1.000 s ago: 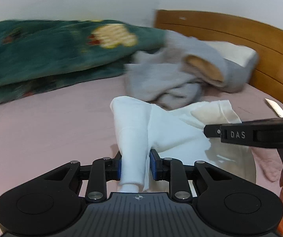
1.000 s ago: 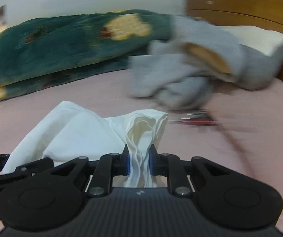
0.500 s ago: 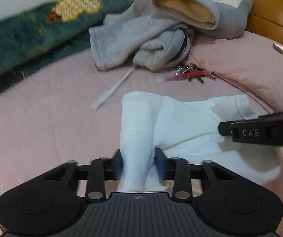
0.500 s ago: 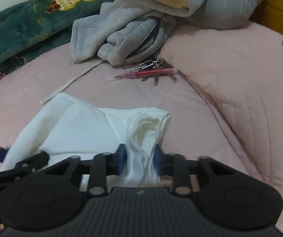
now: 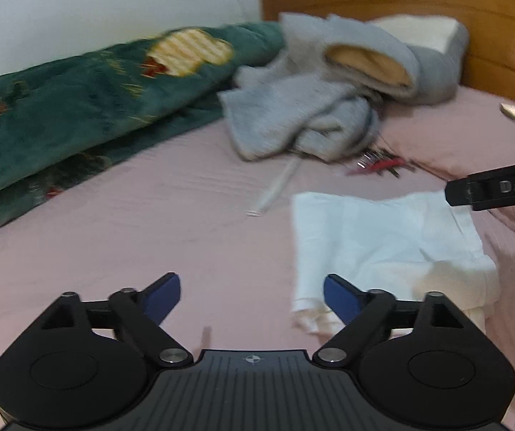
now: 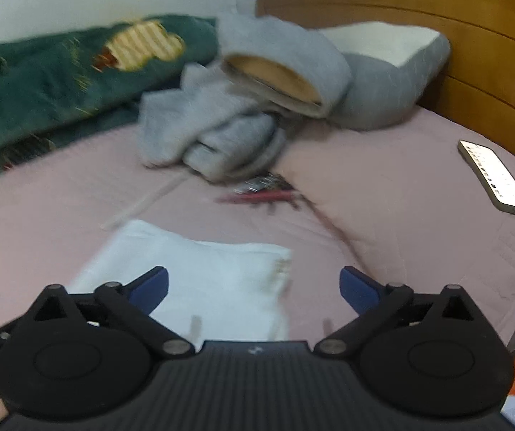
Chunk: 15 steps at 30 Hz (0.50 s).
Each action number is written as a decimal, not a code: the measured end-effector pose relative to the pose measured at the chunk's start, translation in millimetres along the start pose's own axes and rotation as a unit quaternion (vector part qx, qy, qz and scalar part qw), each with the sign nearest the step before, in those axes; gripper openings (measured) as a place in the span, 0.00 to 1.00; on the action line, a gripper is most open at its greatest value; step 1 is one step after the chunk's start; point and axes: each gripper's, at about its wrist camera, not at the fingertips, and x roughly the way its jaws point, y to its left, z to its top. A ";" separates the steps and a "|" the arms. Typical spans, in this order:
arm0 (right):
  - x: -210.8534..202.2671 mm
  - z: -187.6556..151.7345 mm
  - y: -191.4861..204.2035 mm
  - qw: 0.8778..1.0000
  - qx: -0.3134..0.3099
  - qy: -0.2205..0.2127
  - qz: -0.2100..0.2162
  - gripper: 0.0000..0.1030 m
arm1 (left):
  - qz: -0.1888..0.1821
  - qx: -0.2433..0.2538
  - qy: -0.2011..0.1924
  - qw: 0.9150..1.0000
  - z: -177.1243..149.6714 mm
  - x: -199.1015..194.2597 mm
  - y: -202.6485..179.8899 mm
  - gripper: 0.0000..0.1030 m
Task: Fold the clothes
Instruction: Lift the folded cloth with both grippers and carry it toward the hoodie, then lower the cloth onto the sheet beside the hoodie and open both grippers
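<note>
**Letting go clean, then squaring the fold**

Now that both grippers have just been opening and nothing sits between their pads, I treat this step as a release: the folded white cotton garment (image 5: 383,237) lies flat on the pink quilted bedsheet (image 5: 149,222), in front of the heap of grey fleece clothing (image 5: 304,115).

My left gripper (image 5: 252,289) stands wide over bare sheet, with the garment's near corner just beside its right-hand blue pad. My right gripper (image 6: 253,283) is as wide, and the white garment (image 6: 203,273) lies under and ahead of its left half, untouched as far as I can tell. Both views are blurred, so I cannot say whether a pad brushes the cloth.

To do this well, I would draw both grippers straight back and up, so that no pad drags the top layer and undoes the fold. The cloth looks thin and limp; I expect it to slide easily on the sheet. The near edge looks rumpled and uneven in the left view, so I judge a light tidy is due before another fold.

I would also keep away from the red-handled keys (image 6: 261,194) and the slim silver phone (image 6: 494,176) lying farther along the bed.
</note>
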 end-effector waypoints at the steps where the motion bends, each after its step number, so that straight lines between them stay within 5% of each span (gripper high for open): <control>1: -6.5 -0.6 8.1 1.000 -0.002 -0.005 0.009 1.00 | 0.002 -0.012 -0.002 1.000 -1.7 -7.2 9.0 0.91; 8: -32.5 -14.0 73.9 0.997 -0.023 -0.009 0.072 1.00 | 0.027 -0.087 -0.006 0.996 -22.7 -50.9 72.0 0.93; 15: -41.6 -31.6 142.0 0.989 -0.047 0.014 0.136 1.00 | 0.080 -0.105 -0.007 0.991 -51.2 -85.3 125.4 0.93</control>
